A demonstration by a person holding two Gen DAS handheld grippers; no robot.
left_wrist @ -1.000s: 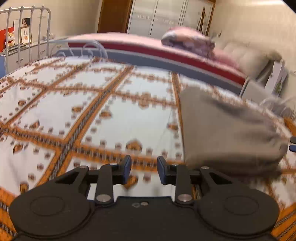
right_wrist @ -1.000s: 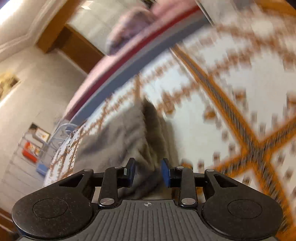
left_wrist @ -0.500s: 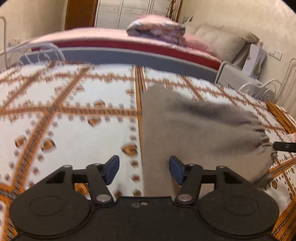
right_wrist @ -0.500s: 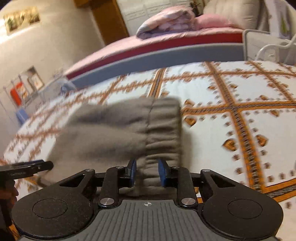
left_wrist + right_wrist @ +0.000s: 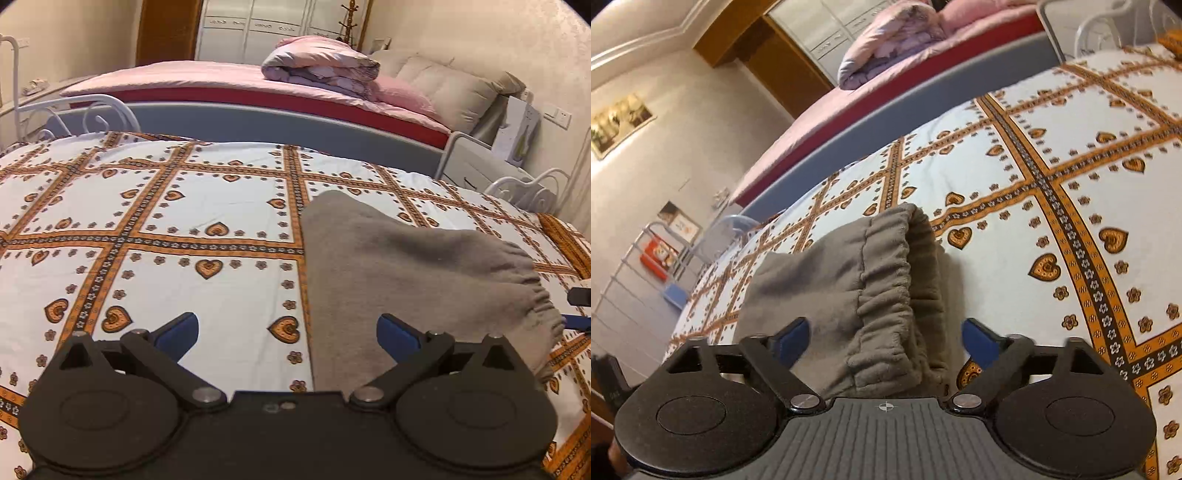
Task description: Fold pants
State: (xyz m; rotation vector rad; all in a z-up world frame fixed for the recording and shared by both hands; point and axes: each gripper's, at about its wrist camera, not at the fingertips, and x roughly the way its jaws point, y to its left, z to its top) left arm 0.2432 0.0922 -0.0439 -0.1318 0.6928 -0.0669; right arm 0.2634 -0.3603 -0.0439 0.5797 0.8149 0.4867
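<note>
Grey pants [image 5: 406,273] lie folded into a compact bundle on the patterned bedspread [image 5: 147,221]. In the left wrist view the bundle fills the right half, its gathered waistband toward the right edge. My left gripper [image 5: 288,332] hovers over the bundle's near left edge; its jaws are opening wide and the pads touch nothing. The right wrist view has the pants [image 5: 849,277] dead ahead, elastic waistband running toward the camera. My right gripper [image 5: 884,339] straddles that waistband, jaws opening, pads off the cloth. The right gripper's tip [image 5: 580,306] peeks in at the left view's right edge.
A second bed [image 5: 240,85] with pink sheet, rolled quilt [image 5: 321,62] and pillows stands beyond the bedspread. White metal bed rails [image 5: 92,110] curl at the far corners. A wire rack [image 5: 635,273] and wall pictures sit at the left of the right wrist view.
Both grippers have spread wide; the right one let go of the waistband it pinched. The left view swung so the pants sit closer to centre. The right view tilted.
</note>
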